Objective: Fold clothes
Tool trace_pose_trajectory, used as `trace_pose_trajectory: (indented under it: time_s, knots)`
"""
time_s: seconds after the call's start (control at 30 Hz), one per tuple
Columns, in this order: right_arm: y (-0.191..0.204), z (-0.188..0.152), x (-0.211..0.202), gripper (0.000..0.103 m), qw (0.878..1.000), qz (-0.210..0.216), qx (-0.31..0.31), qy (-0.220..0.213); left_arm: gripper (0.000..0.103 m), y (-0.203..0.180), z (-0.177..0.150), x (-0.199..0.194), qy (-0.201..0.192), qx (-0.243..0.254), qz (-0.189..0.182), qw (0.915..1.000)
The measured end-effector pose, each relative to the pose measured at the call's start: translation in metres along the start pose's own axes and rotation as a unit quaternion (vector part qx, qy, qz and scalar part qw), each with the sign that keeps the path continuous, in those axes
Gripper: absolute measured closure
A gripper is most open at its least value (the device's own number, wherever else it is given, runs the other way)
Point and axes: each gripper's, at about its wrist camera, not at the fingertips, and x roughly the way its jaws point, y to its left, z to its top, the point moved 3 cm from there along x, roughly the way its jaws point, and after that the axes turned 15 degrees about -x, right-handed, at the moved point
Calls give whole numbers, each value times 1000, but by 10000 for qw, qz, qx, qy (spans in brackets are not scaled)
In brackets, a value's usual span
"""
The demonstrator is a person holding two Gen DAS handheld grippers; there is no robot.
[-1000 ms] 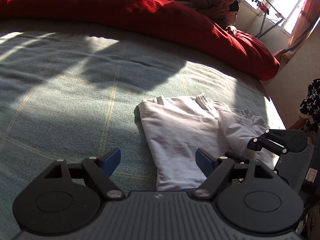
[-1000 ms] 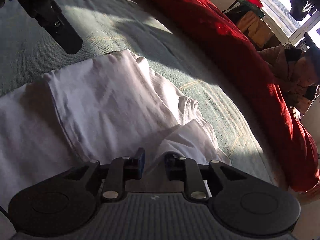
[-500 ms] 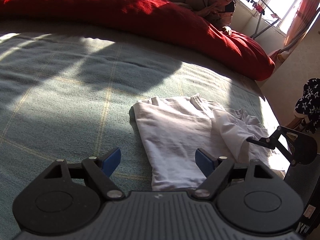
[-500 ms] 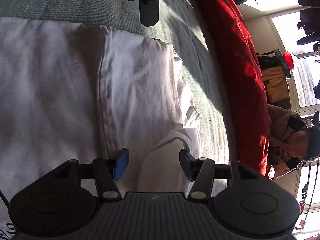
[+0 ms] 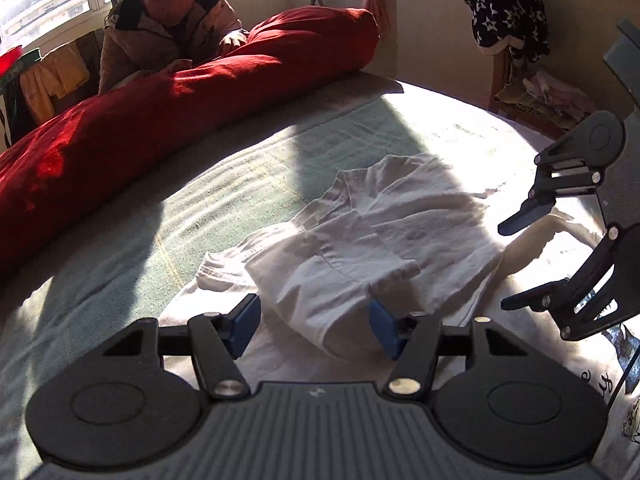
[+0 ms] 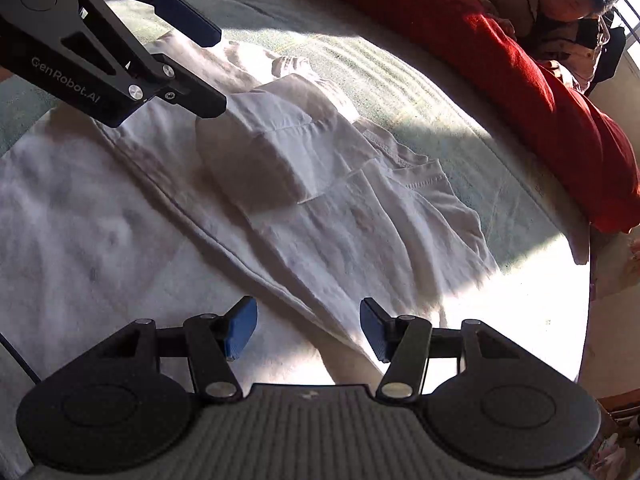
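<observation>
Both my left gripper and right gripper gape wide and hold nothing. The white shirt lies on the bed, one sleeve doubled across it. A careless pinch could drag that loose sleeve open again.

White shirt being lit on pale green, yellow-checked bedspread. Red duvet being shown behind. Black claws' blue pads being seen. Dark star-patterned garment hanging.

The white shirt runs off the frame's left edge; its printed lettering is unreadable.
</observation>
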Motion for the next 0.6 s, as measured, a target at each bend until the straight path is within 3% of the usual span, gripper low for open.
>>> trace_pose_trajectory:
  time_s: [0.2,0.33,0.5,0.6]
  knots:
    - [-18,-38,-4,41,9968,174,780,50,45,-39,-3,28,255,1394,474,9888]
    - [-23,-61,-7,41,9918,237,1255,37,58,-44,-4,49,405,1780,853,9795]
    - [-34,-82,-10,41,9893,-211,1445,60,58,-37,2,47,368,1246,980,9867]
    - [-49,-95,-2,41,9851,-767,1517,275,62,-30,2,42,367,831,1056,9903]
